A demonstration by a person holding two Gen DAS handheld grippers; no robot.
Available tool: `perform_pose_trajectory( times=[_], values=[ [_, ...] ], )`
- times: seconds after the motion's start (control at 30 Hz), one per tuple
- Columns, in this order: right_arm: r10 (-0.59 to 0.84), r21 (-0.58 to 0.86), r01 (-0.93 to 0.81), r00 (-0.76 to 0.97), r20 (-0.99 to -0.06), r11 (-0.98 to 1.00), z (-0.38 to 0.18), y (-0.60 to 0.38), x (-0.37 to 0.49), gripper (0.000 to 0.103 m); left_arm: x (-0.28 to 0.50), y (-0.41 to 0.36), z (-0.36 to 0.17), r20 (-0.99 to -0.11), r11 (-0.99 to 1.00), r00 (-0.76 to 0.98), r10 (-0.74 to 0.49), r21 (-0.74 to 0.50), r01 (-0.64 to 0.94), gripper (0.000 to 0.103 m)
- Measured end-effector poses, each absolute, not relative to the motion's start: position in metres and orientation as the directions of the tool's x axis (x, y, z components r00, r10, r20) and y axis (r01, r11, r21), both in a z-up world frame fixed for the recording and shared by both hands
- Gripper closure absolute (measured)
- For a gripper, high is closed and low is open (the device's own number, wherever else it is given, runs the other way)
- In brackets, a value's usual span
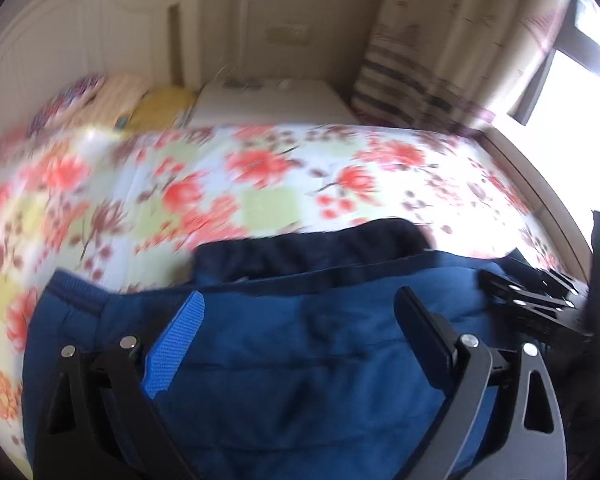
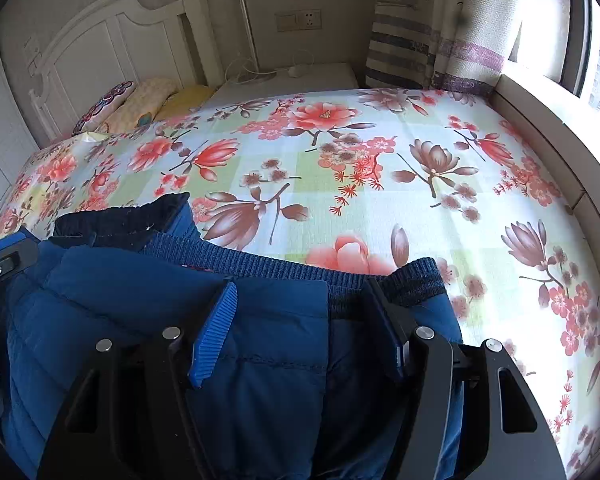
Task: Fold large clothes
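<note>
Lying across the near edge of the bed [image 2: 380, 168], the blue jacket [image 2: 268, 344] is running its long axis left to right, ribbed hem [image 2: 284, 266] pointing toward the far wall. The right gripper [image 2: 304, 320] is hovering over it, fingers spread wide — nothing pinched. The left gripper [image 1: 300, 312] is likewise gaping above the padded fabric (that view is blurred). The floral sheet is covering the bed; pillows [image 2: 140, 104] are sitting by the white headboard [image 2: 112, 40], a curtain [image 2: 472, 28] hanging beside the window.
</note>
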State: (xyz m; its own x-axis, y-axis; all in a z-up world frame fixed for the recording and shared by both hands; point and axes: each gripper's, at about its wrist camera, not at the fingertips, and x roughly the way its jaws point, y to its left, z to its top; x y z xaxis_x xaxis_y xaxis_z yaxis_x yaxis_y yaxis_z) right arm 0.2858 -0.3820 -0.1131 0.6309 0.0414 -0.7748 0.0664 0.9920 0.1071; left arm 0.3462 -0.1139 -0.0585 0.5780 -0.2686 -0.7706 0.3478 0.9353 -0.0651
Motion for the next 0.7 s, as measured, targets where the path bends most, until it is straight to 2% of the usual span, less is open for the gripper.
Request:
perform_pose_trajectory(
  times=[0.03, 0.1, 0.2, 0.27, 0.37, 0.4, 0.5, 0.53, 0.57, 0.6, 0.67, 0.7],
  values=[
    [0.038, 0.103, 0.066, 0.63, -0.775, 0.993, -0.114, -0.382, 0.288, 0.043, 0.343, -0.128, -0.063, -0.774, 0.926, 0.578, -0.257, -0.027, 0.376, 0.007],
    [0.039, 0.105, 0.068, 0.631, -0.775, 0.992, -0.113, -0.383, 0.286, 0.043, 0.345, -0.155, -0.094, -0.812, 0.913, 0.561, -0.16, 0.095, 0.397, 0.004],
    [0.033, 0.098, 0.069, 0.63, -0.776, 0.993, -0.113, -0.382, 0.286, 0.043, 0.354, -0.149, -0.107, -0.829, 0.923, 0.521, -0.2, 0.019, 0.384, 0.002],
    [0.03, 0.094, 0.069, 0.63, -0.776, 0.993, -0.113, -0.381, 0.285, 0.043, 0.353, -0.145, -0.106, -0.828, 0.915, 0.52, -0.212, 0.019, 0.403, 0.002],
    [0.038, 0.104, 0.067, 0.632, -0.774, 0.992, -0.113, -0.382, 0.285, 0.043, 0.358, -0.118, -0.097, -0.816, 0.919, 0.524, -0.246, -0.024, 0.394, 0.011],
    [0.04, 0.106, 0.067, 0.633, -0.773, 0.992, -0.113, -0.382, 0.285, 0.043, 0.361, -0.103, -0.092, -0.81, 0.929, 0.533, -0.243, -0.037, 0.368, 0.012],
    [0.041, 0.108, 0.067, 0.633, -0.773, 0.992, -0.113, -0.382, 0.285, 0.043, 0.376, -0.045, -0.09, -0.805, 0.976, 0.586, -0.099, 0.037, 0.216, 0.012],
    [0.046, 0.113, 0.067, 0.633, -0.773, 0.991, -0.113, -0.383, 0.285, 0.043, 0.383, -0.022, -0.094, -0.822, 0.981, 0.557, -0.116, -0.009, 0.192, 0.011],
    [0.048, 0.117, 0.067, 0.633, -0.773, 0.991, -0.113, -0.383, 0.285, 0.043, 0.391, 0.007, -0.1, -0.832, 0.977, 0.519, -0.198, -0.125, 0.173, 0.013],
    [0.049, 0.118, 0.067, 0.633, -0.772, 0.991, -0.113, -0.383, 0.285, 0.043, 0.394, 0.021, -0.101, -0.826, 0.972, 0.514, -0.233, -0.179, 0.153, 0.023],
    [0.046, 0.114, 0.067, 0.634, -0.772, 0.991, -0.113, -0.383, 0.285, 0.042, 0.396, 0.037, -0.102, -0.817, 0.97, 0.524, -0.242, -0.211, 0.12, 0.032],
    [0.047, 0.114, 0.067, 0.634, -0.772, 0.991, -0.113, -0.384, 0.285, 0.043, 0.395, 0.037, -0.102, -0.813, 0.97, 0.529, -0.242, -0.213, 0.117, 0.032]
  ],
)
